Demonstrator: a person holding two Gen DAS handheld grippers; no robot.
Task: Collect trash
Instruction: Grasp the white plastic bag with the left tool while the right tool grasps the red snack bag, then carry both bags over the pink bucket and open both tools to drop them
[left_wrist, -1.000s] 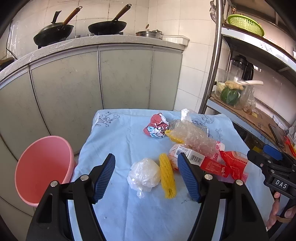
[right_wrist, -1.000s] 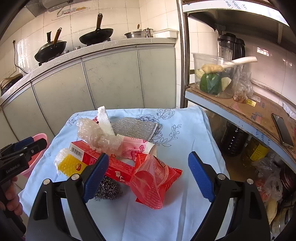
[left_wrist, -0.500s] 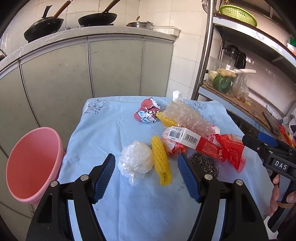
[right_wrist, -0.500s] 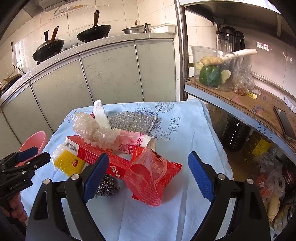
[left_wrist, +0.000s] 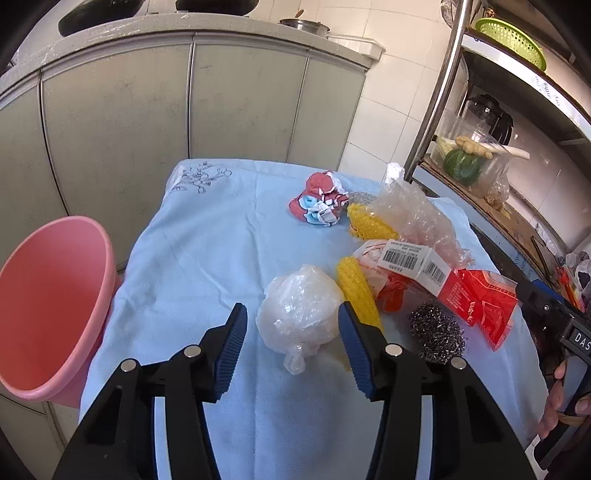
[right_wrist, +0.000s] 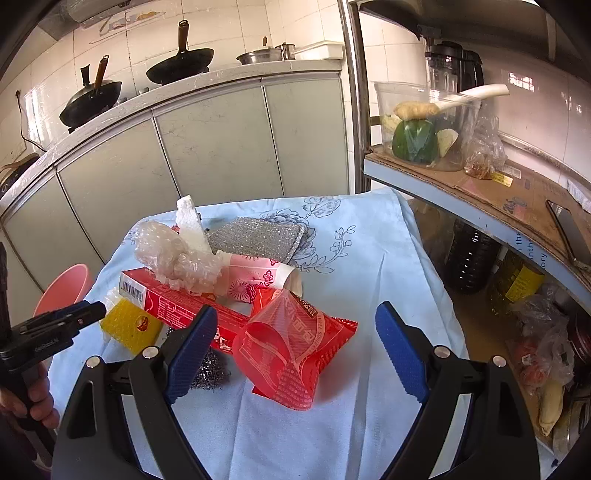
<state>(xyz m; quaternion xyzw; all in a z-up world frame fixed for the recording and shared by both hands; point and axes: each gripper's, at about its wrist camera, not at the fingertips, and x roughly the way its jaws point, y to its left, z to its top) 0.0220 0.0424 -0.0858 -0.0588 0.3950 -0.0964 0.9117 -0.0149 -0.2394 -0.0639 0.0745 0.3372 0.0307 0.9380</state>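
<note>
left gripper (left_wrist: 291, 345) is closing around the crumpled white plastic bag (left_wrist: 301, 312) on the blue tablecloth (left_wrist: 207, 251), pads not quite touching it. the bag is roundish, its knotted tail pointing toward the camera. just right of the bag lies a yellow foam net (left_wrist: 356, 291), long axis running away from the camera. right gripper (right_wrist: 291, 354) stands wide apart over the red wrapper (right_wrist: 295, 350). pink bin (left_wrist: 48, 306) sits left of the bag.

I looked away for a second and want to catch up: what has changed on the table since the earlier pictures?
The left claw came down over the crumpled clear plastic bag; its jaws are closing, the bag between them, not yet clearly pinched. The right claw stayed open above the red snack wrapper. The trash pile and pink bin have not moved.
</note>
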